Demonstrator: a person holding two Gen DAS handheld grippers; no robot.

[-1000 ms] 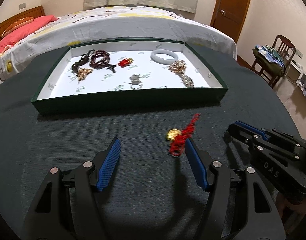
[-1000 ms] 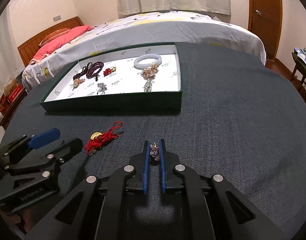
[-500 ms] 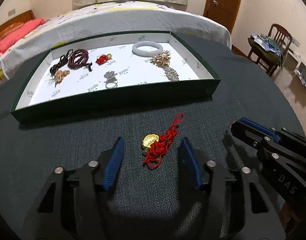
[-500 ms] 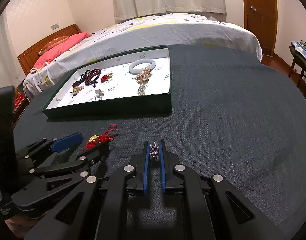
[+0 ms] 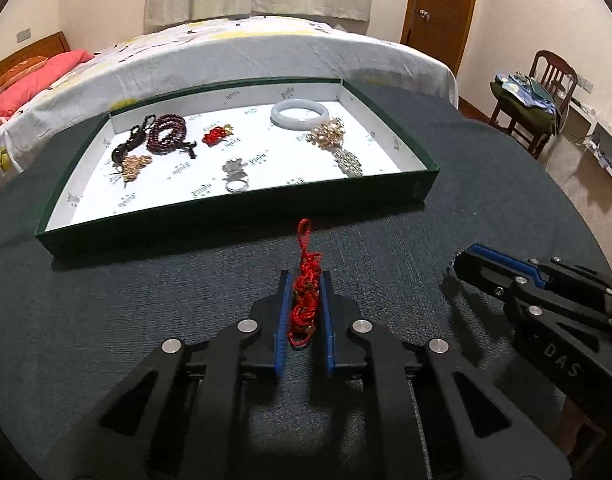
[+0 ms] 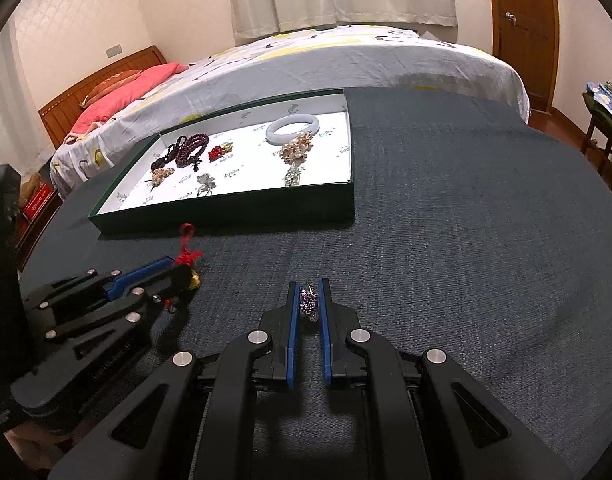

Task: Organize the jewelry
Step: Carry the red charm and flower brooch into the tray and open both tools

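Observation:
A red knotted cord charm with a small gold bell sits between the blue pads of my left gripper. The jaws are closing and the pads press on it, and its loop sticks out ahead over the dark table. My right gripper is shut on a small purple-stoned jewel, just above the cloth. In the left wrist view the right gripper lies to the right. The green tray with a white lining stands just beyond both.
The tray holds a white bangle, dark red beads, a small red charm, a silver ring and gold brooches. A bed lies behind the round table, and a chair stands at the right.
The left gripper centred itself over the red charm and shut on it, bunching the cord upright between the pads. The right gripper kept still, holding the purple jewel.

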